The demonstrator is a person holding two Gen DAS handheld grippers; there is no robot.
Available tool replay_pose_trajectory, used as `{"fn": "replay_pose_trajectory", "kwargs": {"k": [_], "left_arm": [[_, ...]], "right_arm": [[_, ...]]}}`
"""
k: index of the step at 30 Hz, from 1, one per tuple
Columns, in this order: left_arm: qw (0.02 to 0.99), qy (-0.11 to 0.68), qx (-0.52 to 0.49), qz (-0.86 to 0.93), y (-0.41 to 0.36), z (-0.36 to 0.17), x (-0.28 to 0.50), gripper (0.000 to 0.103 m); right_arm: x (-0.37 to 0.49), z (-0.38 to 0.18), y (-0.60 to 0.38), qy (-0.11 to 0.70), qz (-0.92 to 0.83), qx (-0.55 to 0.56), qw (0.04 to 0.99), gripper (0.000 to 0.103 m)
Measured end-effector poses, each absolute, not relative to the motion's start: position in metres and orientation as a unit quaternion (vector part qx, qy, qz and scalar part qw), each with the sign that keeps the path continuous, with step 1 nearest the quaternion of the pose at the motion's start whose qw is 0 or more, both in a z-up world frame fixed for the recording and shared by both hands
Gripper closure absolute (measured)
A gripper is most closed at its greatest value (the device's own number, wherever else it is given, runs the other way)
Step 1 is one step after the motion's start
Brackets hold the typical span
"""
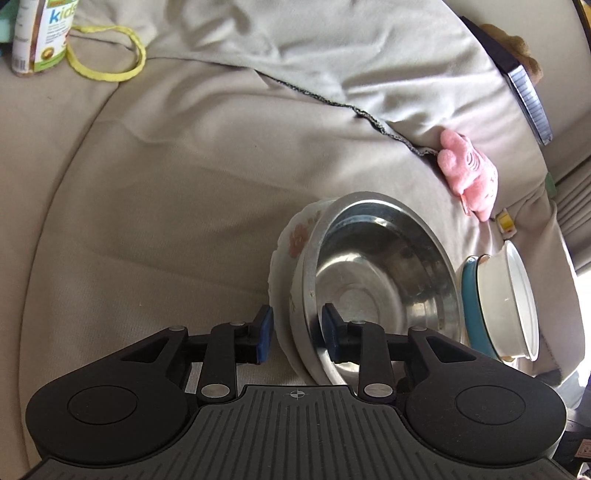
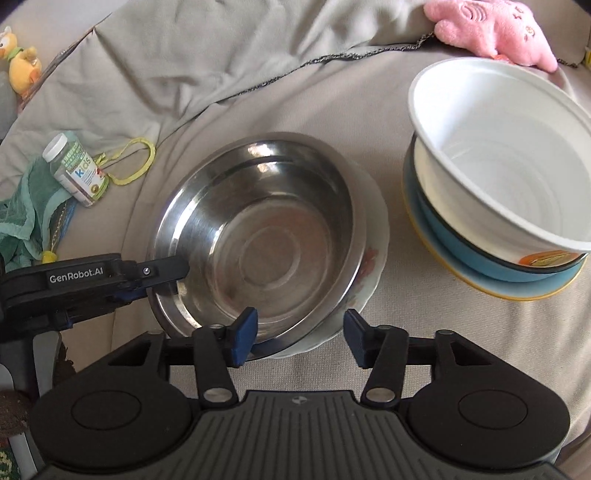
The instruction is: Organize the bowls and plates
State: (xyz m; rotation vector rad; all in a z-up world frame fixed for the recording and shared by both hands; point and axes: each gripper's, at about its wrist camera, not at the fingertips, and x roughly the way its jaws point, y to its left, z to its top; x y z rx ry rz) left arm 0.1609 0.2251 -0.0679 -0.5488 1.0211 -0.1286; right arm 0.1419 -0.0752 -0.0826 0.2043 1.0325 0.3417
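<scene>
**Ana:** Fingers first: on the left gripper (image 1: 297,334) they stand apart, straddling the near rim of the steel bowl (image 1: 373,280), one pad outside and one inside, not visibly pressing.

**Ben:** And the right gripper (image 2: 300,338)?

**Ana:** Parted too, and wider. Its left finger (image 2: 243,334) overlaps the bowl's near edge; the other hangs over bare cloth. Nothing held.

**Ben:** Where's the bowl?

**Ana:** Centre of the right wrist view, nested on a floral plate (image 2: 371,273), on a beige-covered bed (image 2: 369,110). Further right stands a second stack: white bowl (image 2: 495,162) in a blue bowl (image 2: 476,258) on a blue plate (image 2: 517,288).

**Ben:** Which hand is better placed?

**Ana:** I'd say the left; the rim already runs between its fingers, so closing would catch it. Further off: pink plush toy (image 2: 491,29), vitamin bottle (image 2: 75,170).
</scene>
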Motion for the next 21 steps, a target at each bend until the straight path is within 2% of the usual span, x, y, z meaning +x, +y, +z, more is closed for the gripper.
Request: {"fn": "replay_pose_trajectory", "kwargs": {"k": [4, 6, 8, 10, 18, 20, 21], "left_arm": [[0.832, 0.485, -0.261, -0.064, 0.227, -0.068, 0.164, 0.071], [0.834, 0.485, -0.257, -0.066, 0.227, -0.067, 0.165, 0.072], [0.836, 0.483, -0.254, -0.064, 0.227, -0.066, 0.166, 0.073], [0.833, 0.479, -0.267, -0.077, 0.23, -0.065, 0.165, 0.083], [0.835, 0.482, -0.253, -0.08, 0.225, -0.06, 0.168, 0.083], [0.836, 0.48, -0.254, -0.082, 0.225, -0.061, 0.169, 0.083], [0.835, 0.48, -0.256, -0.082, 0.226, -0.061, 0.17, 0.083]], "right_arm": [[0.142, -0.083, -0.069, 0.491, 0.174, 0.097, 0.848, 0.028], [0.141, -0.084, -0.066, 0.488, 0.174, 0.089, 0.85, 0.027], [0.139, -0.084, -0.064, 0.487, 0.175, 0.081, 0.852, 0.027], [0.14, -0.085, -0.069, 0.495, 0.169, 0.094, 0.847, 0.029], [0.152, -0.105, -0.094, 0.54, 0.168, 0.203, 0.8, 0.033], [0.154, -0.111, -0.094, 0.544, 0.184, 0.226, 0.787, 0.041], [0.154, -0.111, -0.092, 0.543, 0.182, 0.226, 0.788, 0.041]]}}
